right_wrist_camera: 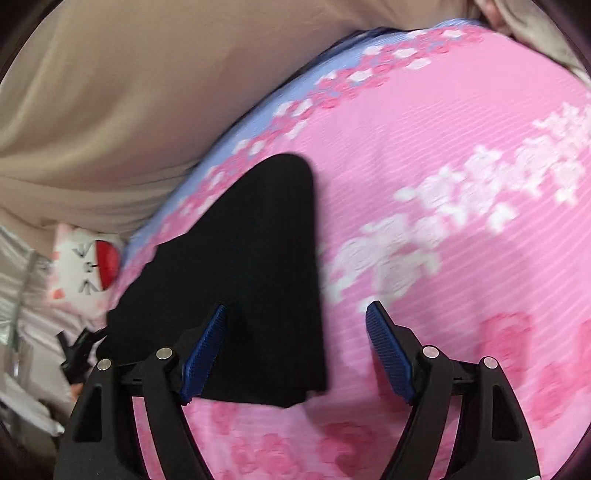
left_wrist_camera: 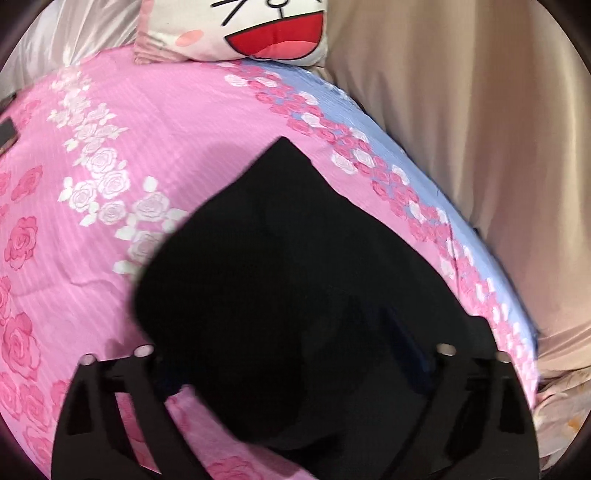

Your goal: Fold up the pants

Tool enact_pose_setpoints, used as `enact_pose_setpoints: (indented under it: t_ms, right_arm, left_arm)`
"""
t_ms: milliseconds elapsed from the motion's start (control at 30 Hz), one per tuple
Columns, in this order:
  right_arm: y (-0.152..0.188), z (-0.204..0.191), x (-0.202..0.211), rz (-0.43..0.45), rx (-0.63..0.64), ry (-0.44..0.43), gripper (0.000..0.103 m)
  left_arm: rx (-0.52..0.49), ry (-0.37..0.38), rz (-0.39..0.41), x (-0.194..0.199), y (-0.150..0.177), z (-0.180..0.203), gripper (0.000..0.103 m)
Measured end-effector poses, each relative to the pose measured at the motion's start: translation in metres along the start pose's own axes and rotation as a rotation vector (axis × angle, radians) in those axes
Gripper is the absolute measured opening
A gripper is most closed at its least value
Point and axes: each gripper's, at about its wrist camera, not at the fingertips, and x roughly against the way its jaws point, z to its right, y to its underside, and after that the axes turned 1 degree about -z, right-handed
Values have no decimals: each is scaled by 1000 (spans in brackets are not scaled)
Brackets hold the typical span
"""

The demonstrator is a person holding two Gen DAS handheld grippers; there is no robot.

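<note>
The black pants (right_wrist_camera: 236, 266) lie folded into a narrow strip on the pink rose-print bed cover (right_wrist_camera: 443, 229). My right gripper (right_wrist_camera: 295, 350) is open and empty, its blue pads (right_wrist_camera: 207, 354) over the strip's near end. In the left wrist view the pants (left_wrist_camera: 280, 288) fill the middle, a raised blurred fold close to the camera. My left gripper (left_wrist_camera: 295, 354) has its arms spread wide; black cloth hides its pads, so I cannot tell whether it holds the pants. The left gripper shows in the right wrist view (right_wrist_camera: 77, 350) at the strip's far end.
A white cartoon-face cushion (left_wrist_camera: 255, 29) sits at the head of the bed. Beige curtains (left_wrist_camera: 461, 147) hang along the bed's far side past a blue border (left_wrist_camera: 332, 96). A dark flat object (left_wrist_camera: 7, 133) lies at the left edge of the cover.
</note>
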Motion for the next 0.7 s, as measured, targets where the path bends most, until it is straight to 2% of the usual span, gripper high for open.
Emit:
enact_pose_setpoints:
  t_ms: [67, 100, 133, 167, 200, 300, 400, 433, 467, 500, 567, 633, 700]
  right_arm:
    - [6, -11, -5, 29, 56, 19, 77]
    - [9, -19, -10, 26, 109, 36, 41]
    - [11, -27, -16, -5, 143, 35, 30]
    - [12, -32, -15, 6, 154, 50, 26]
    - [12, -39, -12, 12, 182, 58, 21]
    - [7, -47, 19, 60, 210, 41, 18]
    - [1, -41, 53, 65, 231, 59, 17]
    - [3, -37, 62, 69, 241, 94, 17]
    - [6, -31, 69, 77, 252, 146, 17]
    - [8, -19, 71, 78, 231, 187, 17]
    - [10, 8, 61, 48, 163, 219, 17]
    - [15, 35, 44, 20, 86, 185, 18]
    - [17, 33, 48, 49, 85, 174, 19]
  left_arm:
    - [-43, -65, 14, -3, 4, 11, 91]
    - [-54, -83, 17, -4, 6, 13, 89]
    - [-63, -116, 26, -4, 7, 16, 86]
    - [-65, -153, 30, -3, 8, 18, 70]
    - [-58, -156, 23, 0, 8, 17, 62]
    - [2, -88, -20, 11, 5, 5, 62]
    - [5, -69, -37, 24, 11, -3, 65]
    - [-1, -52, -56, 27, 15, -4, 67]
    - [-10, -37, -73, 29, 21, -4, 73]
    - [-18, -33, -80, 29, 25, -4, 77]
    - [-61, -44, -75, 28, 36, 1, 79]
    - [-103, -72, -56, 26, 41, 8, 82]
    - [-101, -60, -64, 25, 43, 13, 87]
